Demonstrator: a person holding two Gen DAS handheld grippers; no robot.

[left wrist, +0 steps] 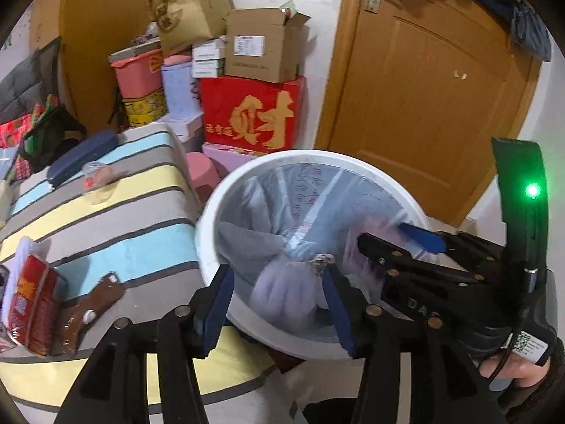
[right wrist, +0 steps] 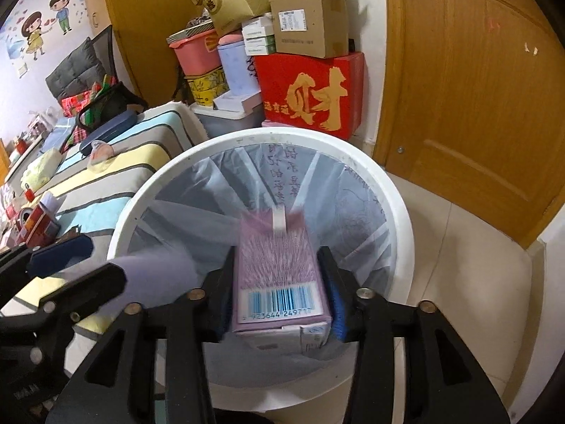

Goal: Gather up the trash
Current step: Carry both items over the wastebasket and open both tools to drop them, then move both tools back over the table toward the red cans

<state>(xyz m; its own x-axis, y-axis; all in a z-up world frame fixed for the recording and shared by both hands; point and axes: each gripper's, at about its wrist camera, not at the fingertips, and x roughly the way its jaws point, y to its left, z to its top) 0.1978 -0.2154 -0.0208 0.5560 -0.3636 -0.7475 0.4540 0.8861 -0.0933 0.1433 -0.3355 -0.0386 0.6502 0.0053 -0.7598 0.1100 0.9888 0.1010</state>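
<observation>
A white round trash bin (left wrist: 226, 194) (right wrist: 399, 194) with a clear liner stands beside a striped surface. My left gripper (left wrist: 279, 302) hovers over its near rim, jaws apart, and a blurred pale lavender item (left wrist: 275, 282) with a small cap hangs loose between them. In the right wrist view this item (right wrist: 159, 270) is a blur off the left gripper (right wrist: 79, 268). My right gripper (right wrist: 279, 296) is over the bin mouth with a purple carton (right wrist: 279, 275), barcode up. The carton is smeared with motion and free of the pads. The right gripper (left wrist: 399, 243) also shows from the left wrist.
The striped yellow, blue and grey surface (left wrist: 116, 219) at left carries a red tissue pack (left wrist: 31, 307), a brown wrapper (left wrist: 88, 314), a clear plastic cup (left wrist: 99, 183) and a dark blue case (left wrist: 81, 159). Stacked boxes (left wrist: 250, 113) stand behind the bin, a wooden door (left wrist: 423, 106) at right.
</observation>
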